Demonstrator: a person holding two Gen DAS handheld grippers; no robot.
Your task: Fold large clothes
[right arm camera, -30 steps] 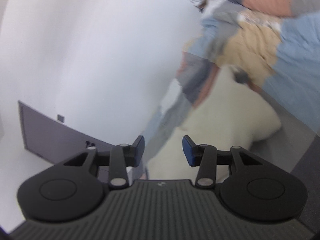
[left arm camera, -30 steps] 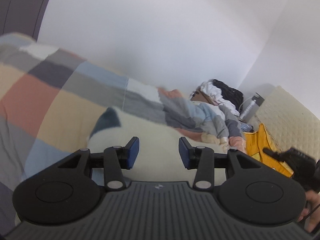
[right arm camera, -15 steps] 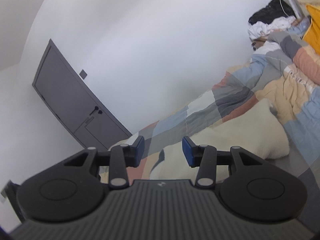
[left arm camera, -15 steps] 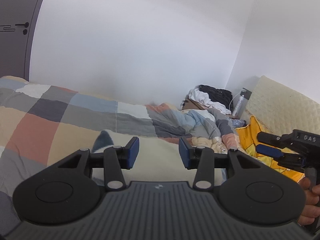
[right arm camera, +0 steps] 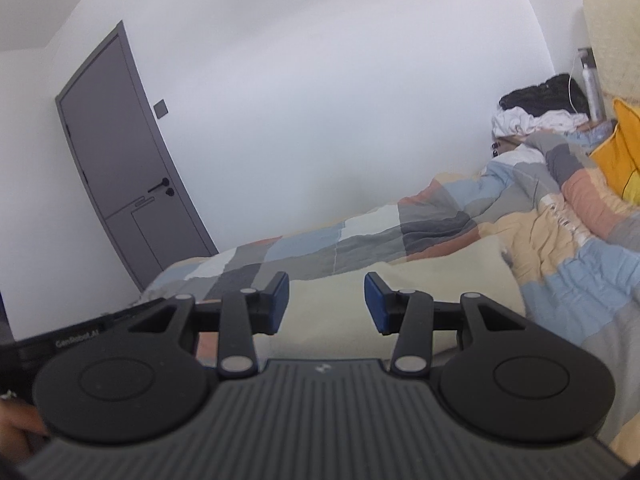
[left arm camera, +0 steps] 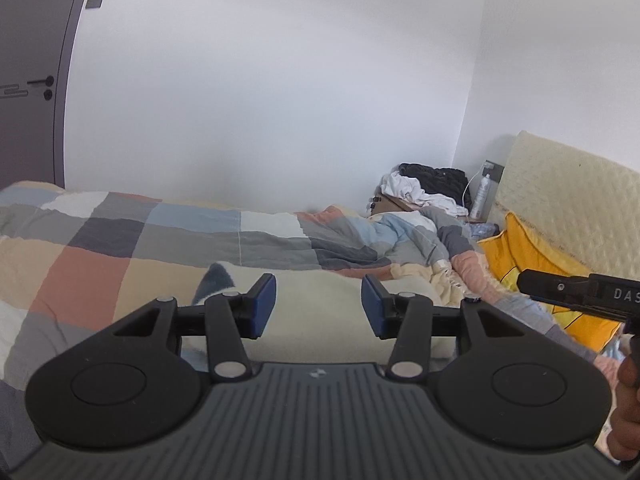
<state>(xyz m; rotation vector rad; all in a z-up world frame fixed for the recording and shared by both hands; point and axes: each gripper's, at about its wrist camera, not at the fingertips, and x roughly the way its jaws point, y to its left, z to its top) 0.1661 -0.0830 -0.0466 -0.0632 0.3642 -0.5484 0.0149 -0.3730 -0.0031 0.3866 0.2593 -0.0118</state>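
Both grippers (left arm camera: 318, 306) above cream garment (left arm camera: 320, 316)

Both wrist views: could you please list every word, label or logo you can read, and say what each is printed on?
"DAS": white letters on the right gripper, cut off by the frame edge.
"GenRobot_AI": on the left gripper, faint, so the reading is uncertain.
Small logo on each camera mount: no letters.
Bottle: label too small to read.

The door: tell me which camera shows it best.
The right wrist view: the whole grey door shows there, with frame, handle and lower panel. The left wrist view catches only a strip of the door at its left edge, with the handle.
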